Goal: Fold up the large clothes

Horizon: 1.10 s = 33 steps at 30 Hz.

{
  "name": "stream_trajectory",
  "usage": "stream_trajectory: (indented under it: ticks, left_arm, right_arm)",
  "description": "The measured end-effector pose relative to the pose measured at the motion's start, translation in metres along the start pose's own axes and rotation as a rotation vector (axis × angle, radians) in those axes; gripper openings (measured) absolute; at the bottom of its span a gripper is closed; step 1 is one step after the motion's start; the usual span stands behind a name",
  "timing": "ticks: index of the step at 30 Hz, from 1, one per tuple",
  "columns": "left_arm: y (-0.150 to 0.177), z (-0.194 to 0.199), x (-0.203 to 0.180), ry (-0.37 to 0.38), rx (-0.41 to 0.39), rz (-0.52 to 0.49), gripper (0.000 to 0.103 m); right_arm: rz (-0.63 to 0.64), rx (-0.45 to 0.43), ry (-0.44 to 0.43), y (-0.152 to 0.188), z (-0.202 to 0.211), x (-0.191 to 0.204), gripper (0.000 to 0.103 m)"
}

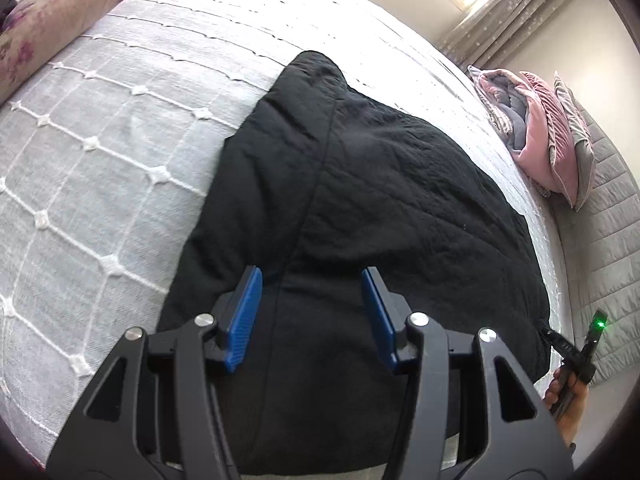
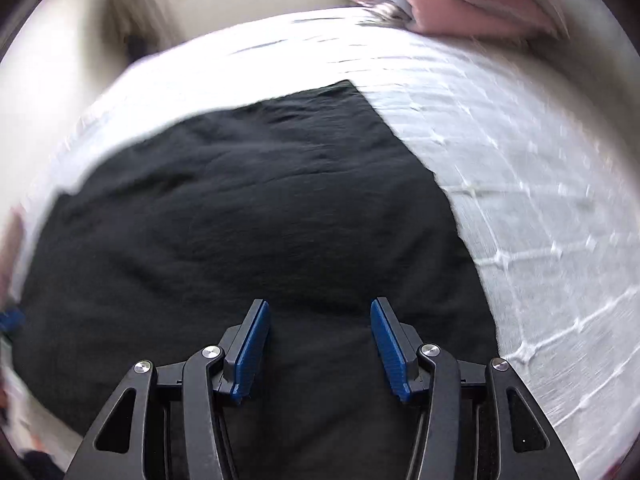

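Both tools above a partly folded garment on a bed. The left tool (image 1: pixel 312 312) and the right tool (image 2: pixel 320 344) each stand with jaws about half apart and nothing between the blue pads; both hover over the black garment (image 1: pixel 360 200), which lies on the white bedspread (image 1: pixel 100 160), its far end pointing toward the window and the pink cushions (image 1: pixel 548 140) lying off to its right as the left wrist view shows them. Likely risks: a pinch on the near edge may catch only the top layer, so that the stacked layers slide apart on lifting; a grip taken too deep may drag the bedspread up with the cloth. The garment appears dark, soft and lightly creased, with a seam running lengthwise and one narrower end farthest from the tools. The right wrist view is blurred, so finer detail there cannot be told.
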State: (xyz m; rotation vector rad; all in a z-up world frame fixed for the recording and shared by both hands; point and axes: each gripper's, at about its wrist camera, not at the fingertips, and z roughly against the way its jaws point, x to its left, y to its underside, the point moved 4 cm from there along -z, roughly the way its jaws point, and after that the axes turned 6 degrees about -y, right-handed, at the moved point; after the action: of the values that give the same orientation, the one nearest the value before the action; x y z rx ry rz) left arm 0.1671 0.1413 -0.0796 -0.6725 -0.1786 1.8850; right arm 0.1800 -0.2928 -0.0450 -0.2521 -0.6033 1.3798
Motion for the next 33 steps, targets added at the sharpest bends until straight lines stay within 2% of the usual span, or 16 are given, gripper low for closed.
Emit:
stream_trajectory:
  ticks: [3, 6, 8, 10, 13, 15, 19, 23, 26, 29, 32, 33]
  left_arm:
    - [0.005, 0.007, 0.001, -0.029, -0.024, -0.019, 0.053]
    - [0.014, 0.022, 0.004, -0.073, -0.055, -0.027, 0.054]
    - [0.022, 0.037, 0.009, -0.068, -0.076, -0.011, 0.058]
    - [0.030, 0.052, 0.019, -0.048, -0.103, 0.032, 0.063]
    - [0.045, 0.068, 0.040, -0.041, -0.128, 0.133, 0.064]
    - [0.059, 0.075, 0.051, -0.011, -0.124, 0.181, 0.064]
    - [0.082, 0.063, 0.063, 0.001, -0.060, 0.231, 0.064]
    - [0.090, 0.037, 0.058, 0.088, 0.056, 0.285, 0.064]
    - [0.087, 0.022, 0.048, 0.139, 0.080, 0.304, 0.064]
    - [0.082, 0.015, 0.031, 0.106, 0.051, 0.268, 0.065]
    - [0.076, 0.009, 0.011, 0.031, 0.024, 0.214, 0.075]
    - [0.075, 0.006, 0.007, 0.016, 0.018, 0.207, 0.076]
  right_arm:
    - [-0.035, -0.044, 0.042, 0.002, 0.010, -0.008, 0.054]
    - [0.055, -0.063, 0.045, 0.011, 0.019, 0.014, 0.054]
    - [0.120, -0.069, 0.049, 0.011, 0.022, 0.019, 0.054]
    - [0.170, -0.080, 0.067, 0.017, 0.029, 0.033, 0.054]
    - [0.181, -0.091, 0.058, 0.018, 0.030, 0.038, 0.054]
    - [0.175, -0.102, 0.052, 0.018, 0.033, 0.039, 0.054]
    - [0.139, -0.117, 0.007, 0.016, 0.035, 0.041, 0.054]
    - [0.123, -0.118, -0.042, 0.014, 0.034, 0.051, 0.054]
    - [0.122, -0.120, -0.070, 0.015, 0.033, 0.060, 0.054]
    - [0.137, -0.113, -0.074, 0.015, 0.028, 0.067, 0.054]
    - [0.152, -0.103, -0.065, 0.015, 0.022, 0.070, 0.054]
    - [0.152, -0.100, -0.064, 0.016, 0.022, 0.070, 0.054]
